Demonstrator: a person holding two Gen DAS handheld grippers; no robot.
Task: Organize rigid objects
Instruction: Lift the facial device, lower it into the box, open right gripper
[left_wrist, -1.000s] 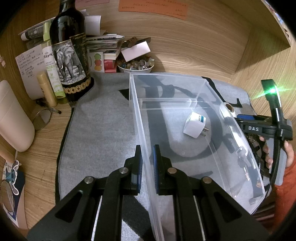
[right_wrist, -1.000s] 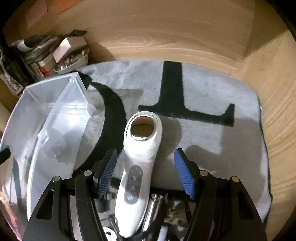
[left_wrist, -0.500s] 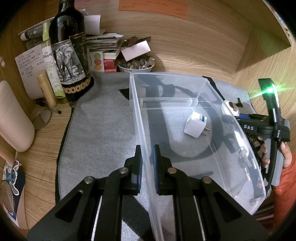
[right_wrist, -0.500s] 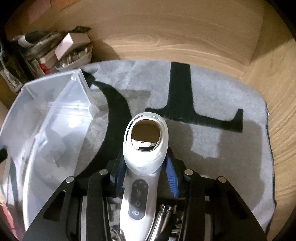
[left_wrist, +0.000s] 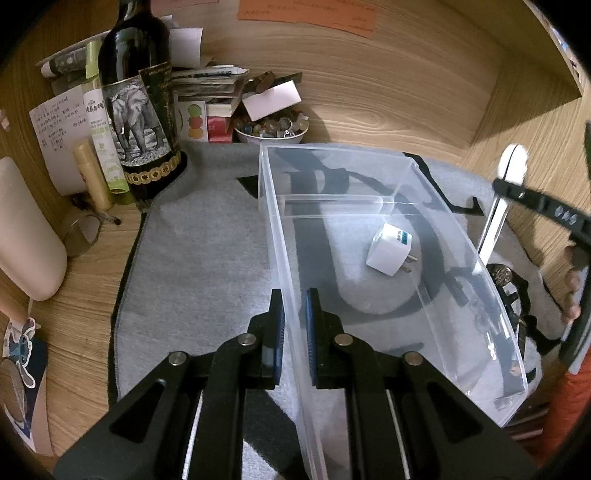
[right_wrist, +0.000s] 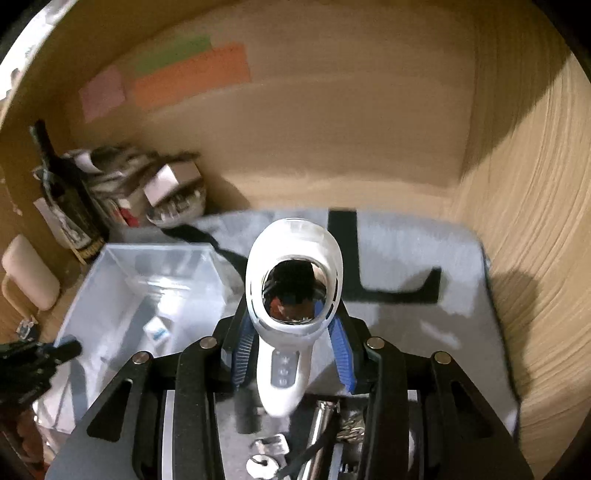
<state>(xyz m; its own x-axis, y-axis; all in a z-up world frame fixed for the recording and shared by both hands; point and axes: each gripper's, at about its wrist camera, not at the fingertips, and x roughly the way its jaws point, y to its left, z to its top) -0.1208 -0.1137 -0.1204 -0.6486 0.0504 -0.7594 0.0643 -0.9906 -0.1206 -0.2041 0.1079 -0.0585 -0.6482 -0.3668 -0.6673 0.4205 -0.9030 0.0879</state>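
Note:
My left gripper (left_wrist: 293, 310) is shut on the near left wall of a clear plastic bin (left_wrist: 369, 158) that stands on a grey mat. A white plug adapter (left_wrist: 389, 249) lies inside the bin. My right gripper (right_wrist: 291, 350) is shut on a white handheld device (right_wrist: 293, 258) with a mirrored oval head and holds it lifted above the mat. The device also shows in the left wrist view (left_wrist: 502, 199), raised to the right of the bin. The bin (right_wrist: 110, 306) shows at lower left in the right wrist view.
A dark wine bottle (left_wrist: 138, 110), tubes, papers and a bowl of small items (left_wrist: 271, 129) crowd the back left. Keys and metal pieces (right_wrist: 314, 439) lie on the mat under the right gripper. Wooden walls close in at the back and right.
My right gripper closed on the white device and lifted it off the mat, tilting upward. My left gripper stayed shut on the bin wall.

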